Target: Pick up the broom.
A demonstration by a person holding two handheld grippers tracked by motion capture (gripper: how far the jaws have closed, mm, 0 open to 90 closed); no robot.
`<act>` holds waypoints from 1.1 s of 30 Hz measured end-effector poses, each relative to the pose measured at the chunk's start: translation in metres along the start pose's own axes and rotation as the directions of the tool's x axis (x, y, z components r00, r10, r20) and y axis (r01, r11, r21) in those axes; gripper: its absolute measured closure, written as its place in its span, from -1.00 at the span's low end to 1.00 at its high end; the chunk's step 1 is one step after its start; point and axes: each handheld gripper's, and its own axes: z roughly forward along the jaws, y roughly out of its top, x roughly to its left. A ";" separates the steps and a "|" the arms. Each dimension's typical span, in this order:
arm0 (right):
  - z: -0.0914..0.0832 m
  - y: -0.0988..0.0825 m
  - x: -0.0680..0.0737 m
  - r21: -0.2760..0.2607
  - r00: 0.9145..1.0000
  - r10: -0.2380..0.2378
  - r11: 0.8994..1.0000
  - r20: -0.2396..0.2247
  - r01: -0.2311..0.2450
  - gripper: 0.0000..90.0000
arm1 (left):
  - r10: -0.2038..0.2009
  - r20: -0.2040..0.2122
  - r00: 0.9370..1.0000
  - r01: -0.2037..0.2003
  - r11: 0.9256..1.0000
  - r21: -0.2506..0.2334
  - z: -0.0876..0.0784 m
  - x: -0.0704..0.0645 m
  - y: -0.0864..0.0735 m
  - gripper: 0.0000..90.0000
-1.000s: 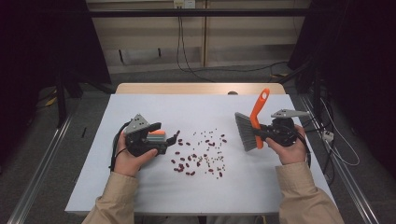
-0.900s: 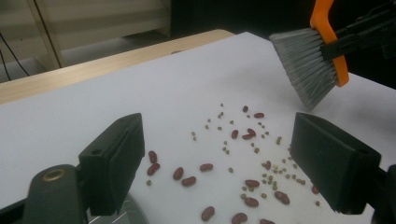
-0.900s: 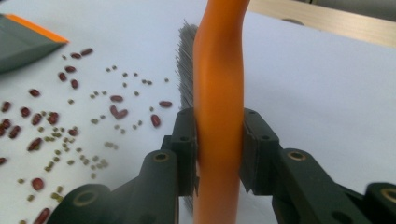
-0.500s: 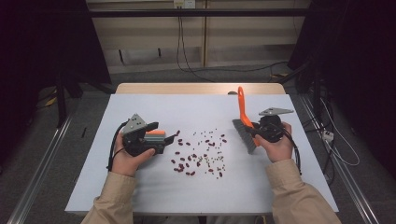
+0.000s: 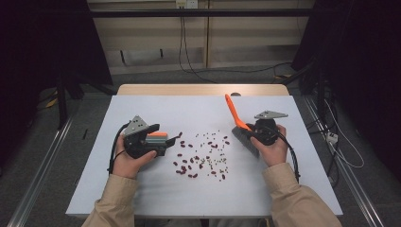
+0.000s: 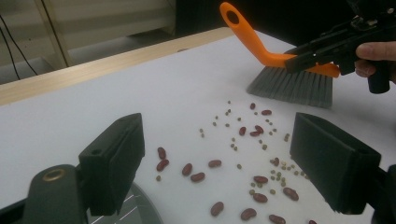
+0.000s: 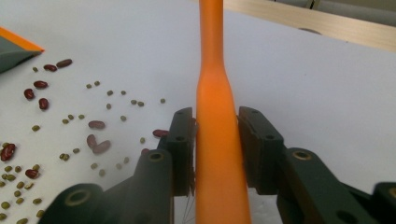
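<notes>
My right gripper (image 5: 249, 134) has the brush (image 5: 239, 127) by its orange handle (image 7: 215, 116), jaws either side of the neck. They've just been easing open a little; the left pad looks to touch the handle, a thin gap shows on the right pad, so I can't swear the grip is tight. The brush sits at the right edge of the scatter, bristles (image 6: 292, 86) down on or just above the white table (image 5: 142, 198), hard to tell which. Its long axis runs from the bristle head near my hand up and away toward the far side of the table, the handle tip w/ the hang hole (image 6: 232, 17) pointing up and leaning left in the high view.

Vs a second ago: the handle leaned to the right then, w/ the bristles lifted clear; now it has swung over to lean left and the brush head has come down beside the beans (image 5: 201, 158). The beans haven't shifted.

My left gripper (image 5: 161, 142) hasn't moved. It rests on the table left of the scatter, jaws wide apart. A grey dustpan w/ orange trim (image 7: 14, 49) lies at that side, mouth toward the beans; nothing in it that I can see. Red beans and small green ones lie loose on the table between the two grippers.
</notes>
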 end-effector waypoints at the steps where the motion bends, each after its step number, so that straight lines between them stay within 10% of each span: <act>1: -0.002 -0.001 -0.001 -0.009 1.000 0.007 1.000 -0.016 -0.008 0.43 | 0.001 0.000 1.000 -0.001 1.000 0.000 0.000 0.000 0.000 -0.60; 18: -0.013 -0.020 0.003 0.006 0.998 -0.050 0.999 0.026 0.050 0.57 | 0.006 -0.015 1.000 -0.006 1.000 0.006 -0.007 0.002 -0.004 -0.60; 33: -0.011 -0.018 0.005 0.009 1.000 0.024 1.000 0.017 -0.025 0.59 | 0.007 -0.021 1.000 -0.007 1.000 0.011 -0.009 0.003 -0.006 -0.61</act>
